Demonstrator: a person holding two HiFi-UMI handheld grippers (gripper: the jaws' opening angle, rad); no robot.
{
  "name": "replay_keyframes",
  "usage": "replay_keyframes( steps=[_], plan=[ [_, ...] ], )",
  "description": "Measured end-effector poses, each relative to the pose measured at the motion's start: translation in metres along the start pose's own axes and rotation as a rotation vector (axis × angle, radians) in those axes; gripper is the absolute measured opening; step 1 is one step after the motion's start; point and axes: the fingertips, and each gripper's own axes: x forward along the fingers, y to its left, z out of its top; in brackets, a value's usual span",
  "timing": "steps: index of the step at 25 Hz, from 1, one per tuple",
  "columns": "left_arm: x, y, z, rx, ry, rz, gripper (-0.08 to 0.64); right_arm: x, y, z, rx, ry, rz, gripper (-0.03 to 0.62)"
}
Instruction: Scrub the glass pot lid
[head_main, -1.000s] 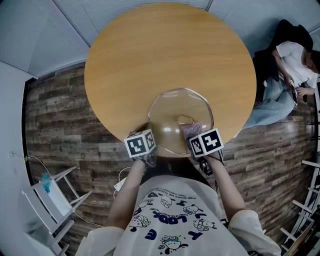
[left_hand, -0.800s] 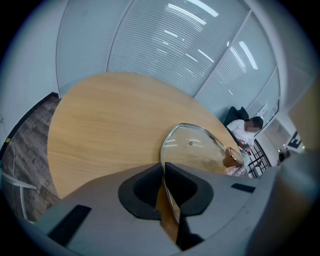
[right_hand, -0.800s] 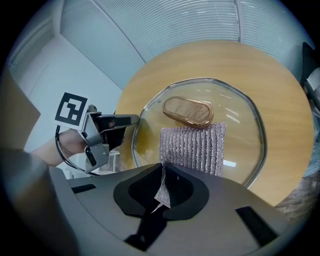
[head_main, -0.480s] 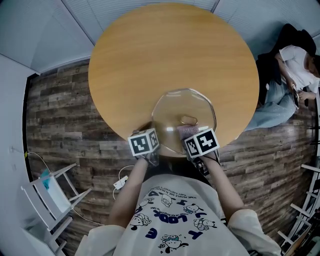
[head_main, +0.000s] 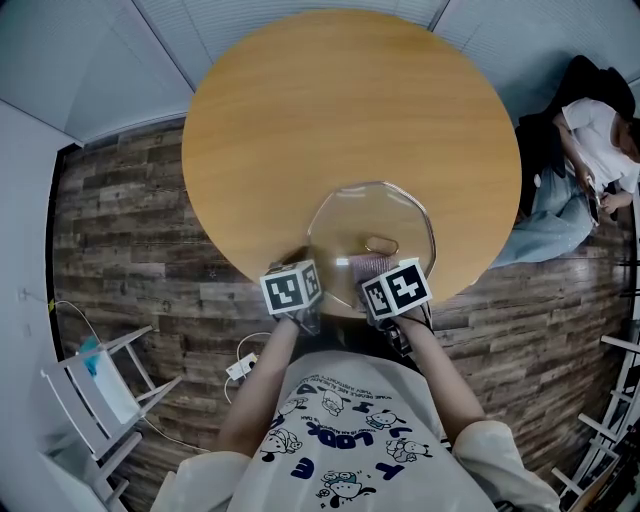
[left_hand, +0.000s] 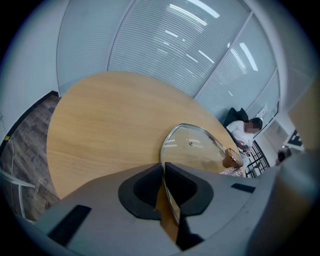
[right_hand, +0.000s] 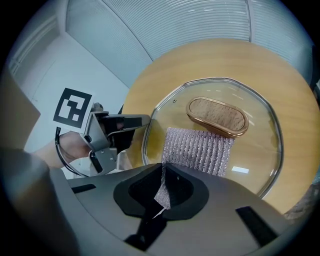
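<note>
This looks like an office meeting room: a round wooden table (head_main: 350, 110) stands on dark plank flooring (head_main: 120, 230), closed in by ribbed frosted-glass partition walls (left_hand: 165, 45) (typical office dividers). A person (head_main: 590, 140) sits by the wall, and a white rack (head_main: 100, 390) stands aside.

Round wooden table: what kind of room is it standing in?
Probably an office or meeting room, not a kitchen. The round wooden table stands on a dark wood-plank floor, pale slatted blinds cover the walls behind it, and a seated person is off to one side.
</note>
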Motion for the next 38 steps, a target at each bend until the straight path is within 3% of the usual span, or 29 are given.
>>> replay_keyframes(
  steps=[38],
  plan=[
    [-0.003,-0.002,-0.004,-0.014,0.013,-0.06,0.032,0.027,0.038,0.031,-0.097,0.023,0.027,0.036]
  ],
)
